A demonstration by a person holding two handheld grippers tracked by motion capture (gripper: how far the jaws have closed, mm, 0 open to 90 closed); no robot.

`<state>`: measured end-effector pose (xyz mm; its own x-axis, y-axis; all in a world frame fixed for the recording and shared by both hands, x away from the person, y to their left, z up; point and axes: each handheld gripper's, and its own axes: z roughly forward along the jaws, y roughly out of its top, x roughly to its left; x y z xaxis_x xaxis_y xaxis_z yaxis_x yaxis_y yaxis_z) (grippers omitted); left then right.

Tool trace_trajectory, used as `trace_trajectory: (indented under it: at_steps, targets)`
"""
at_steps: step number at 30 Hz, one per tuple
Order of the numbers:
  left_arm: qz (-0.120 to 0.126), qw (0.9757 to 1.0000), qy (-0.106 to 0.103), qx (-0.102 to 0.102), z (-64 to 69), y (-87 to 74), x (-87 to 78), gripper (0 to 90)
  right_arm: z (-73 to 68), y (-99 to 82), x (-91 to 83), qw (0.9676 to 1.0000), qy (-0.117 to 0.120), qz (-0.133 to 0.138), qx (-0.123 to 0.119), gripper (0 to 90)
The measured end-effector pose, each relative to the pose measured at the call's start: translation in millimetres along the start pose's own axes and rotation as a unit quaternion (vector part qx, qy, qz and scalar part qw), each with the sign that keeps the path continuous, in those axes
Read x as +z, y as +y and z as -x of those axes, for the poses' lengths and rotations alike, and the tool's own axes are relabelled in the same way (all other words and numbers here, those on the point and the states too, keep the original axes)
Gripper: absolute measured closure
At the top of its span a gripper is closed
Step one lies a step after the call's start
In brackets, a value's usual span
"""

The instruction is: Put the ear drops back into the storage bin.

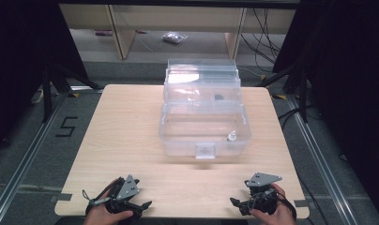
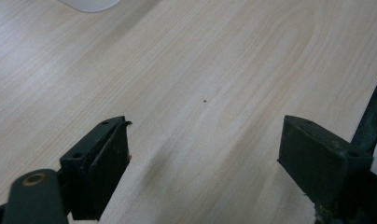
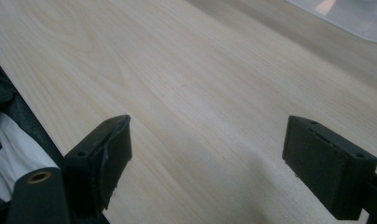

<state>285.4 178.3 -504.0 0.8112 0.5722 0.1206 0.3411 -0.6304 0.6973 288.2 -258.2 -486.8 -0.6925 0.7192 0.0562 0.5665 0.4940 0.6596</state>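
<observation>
Clear plastic tiered storage box (image 1: 204, 123) stands mid-table; left gripper (image 1: 141, 204) and right gripper (image 1: 235, 202) rest at the near edge of the pale wooden table (image 1: 126, 136), jaws wide, empty.

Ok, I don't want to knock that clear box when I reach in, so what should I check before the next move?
1. Left tongs open and holding nothing: ok.
2. Right tongs open and holding nothing: ok.
3. Bare table between both tongs and the clear box: ok.
4. Box lid open, tiers stepped back: ok.
5. Small white item in the lower tray reachable from above: ok.
6. What the dark item in the upper tray is: cannot tell.
</observation>
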Motion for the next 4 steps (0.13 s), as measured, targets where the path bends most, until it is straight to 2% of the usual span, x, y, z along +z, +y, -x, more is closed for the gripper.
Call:
trace_trajectory:
  at_steps: [2, 3, 4]
  targets:
    - [-0.002, 1.0, -0.001, -0.005, 0.5, -0.2, 0.3, 15.6, 1.0, 0.8, -1.4, 0.9999, 0.005, -0.003, -0.008, 16.5]
    - [-0.001, 1.0, 0.0, 0.003, -0.1, 0.1, 0.1, 15.6, -0.1, 0.4, -1.2, 1.0, -0.001, 0.004, -0.002, 16.5]
    - [0.001, 1.0, 0.0, 0.001, 0.2, 0.0, 0.3, 15.6, 0.4, 1.5, -3.3, 1.0, 0.001, -0.005, 0.0, 16.5]
